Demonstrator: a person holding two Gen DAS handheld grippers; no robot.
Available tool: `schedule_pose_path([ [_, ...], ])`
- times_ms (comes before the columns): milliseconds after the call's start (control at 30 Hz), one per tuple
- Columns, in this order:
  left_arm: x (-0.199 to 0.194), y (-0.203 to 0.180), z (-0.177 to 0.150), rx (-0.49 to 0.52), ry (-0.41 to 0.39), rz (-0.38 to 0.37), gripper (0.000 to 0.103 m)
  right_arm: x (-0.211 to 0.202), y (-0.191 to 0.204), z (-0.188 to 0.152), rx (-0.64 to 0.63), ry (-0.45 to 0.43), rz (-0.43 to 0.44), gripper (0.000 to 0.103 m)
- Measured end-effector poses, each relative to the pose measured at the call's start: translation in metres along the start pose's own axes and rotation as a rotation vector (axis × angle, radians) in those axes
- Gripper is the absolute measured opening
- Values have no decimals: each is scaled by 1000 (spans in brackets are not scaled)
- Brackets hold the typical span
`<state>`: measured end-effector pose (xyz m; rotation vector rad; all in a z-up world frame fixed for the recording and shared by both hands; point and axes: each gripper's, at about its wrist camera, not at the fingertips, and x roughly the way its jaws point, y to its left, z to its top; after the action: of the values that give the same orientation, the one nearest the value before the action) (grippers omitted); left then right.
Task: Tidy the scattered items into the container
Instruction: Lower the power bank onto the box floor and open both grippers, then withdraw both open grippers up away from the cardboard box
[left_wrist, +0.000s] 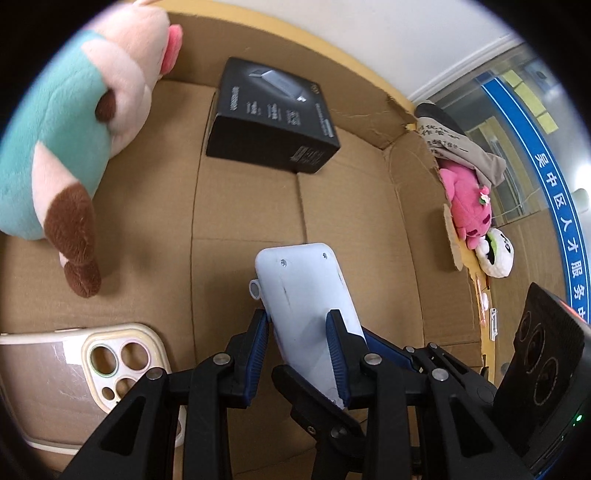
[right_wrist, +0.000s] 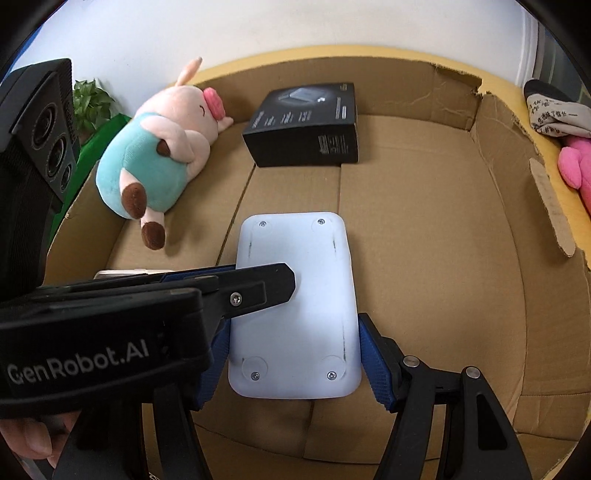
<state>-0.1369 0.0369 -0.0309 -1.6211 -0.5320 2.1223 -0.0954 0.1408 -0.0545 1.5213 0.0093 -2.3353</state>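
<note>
Mostly cardboard box floor (right_wrist: 424, 258), white wall (right_wrist: 258, 22) — behind

Under my tongs the cardboard box (right_wrist: 424, 258) has bare floor in the middle and to the right. The plush pig (right_wrist: 155, 162) blocks its left side, the black carton (right_wrist: 306, 129) the far wall, and the phone case (left_wrist: 92, 373) the near-left corner.

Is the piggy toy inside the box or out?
Inside. The pig plush lies on its side on the cardboard box floor, against the wall.
</note>
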Motion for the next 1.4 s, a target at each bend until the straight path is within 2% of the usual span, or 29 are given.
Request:
schedule_pose_path([
  [300, 8, 13, 3, -80, 46, 3, 32, 17, 10, 8, -26, 122, -58, 71],
  [433, 9, 19, 2, -105, 60, -8, 37, 20, 11, 8, -25, 145, -66, 73],
  [467, 10, 20, 1, -112, 74, -18, 38, 20, 11, 8, -25, 151, -65, 75],
  [533, 9, 19, 1, -97, 82, -7, 38, 19, 12, 7, -30, 160, -66, 89],
  [633, 2, 16, 0, -85, 70, 30, 37, 13, 12, 6, -33, 143, -97, 97],
  [700, -4, 15, -1, -81, 49, 42, 37, 10, 11, 2, -31, 145, -84, 99],
  [733, -12, 14, -2, -80, 25, 44, 37, 8, 10, 0, -35, 142, -81, 102],
  [833, -40, 8, -9, -32, -72, 54, 41, -3, 10, -7, -54, 120, -86, 102],
  [900, -66, -1, -18, 23, -171, 82, 50, -15, 9, -12, -68, 89, -89, 102],
  [1000, -111, -14, -40, 110, -336, 108, 54, -41, 10, -19, -91, 7, -101, 102],
  [1067, -140, -19, -58, 148, -445, 143, 70, -59, 10, -22, -104, -40, -114, 102],
  [1133, -164, -23, -74, 159, -543, 188, 79, -80, 9, -23, -115, -93, -120, 102],
  [1233, -191, -26, -91, 160, -648, 203, 79, -106, 8, -19, -96, -170, -90, 102],
  [1267, -196, -27, -95, 162, -667, 206, 77, -116, 7, -18, -89, -204, -68, 102],
  [1300, -200, -28, -98, 175, -683, 204, 76, -128, 6, -20, -90, -243, -42, 93],
  [1333, -201, -29, -100, 192, -685, 210, 45, -132, 6, -20, -95, -267, -29, 64],
  [1367, -198, -31, -100, 200, -661, 222, 0, -133, 7, -21, -97, -272, -25, 47],
  [1400, -193, -29, -98, 189, -627, 229, 7, -134, 8, -23, -98, -270, -16, 34],
])
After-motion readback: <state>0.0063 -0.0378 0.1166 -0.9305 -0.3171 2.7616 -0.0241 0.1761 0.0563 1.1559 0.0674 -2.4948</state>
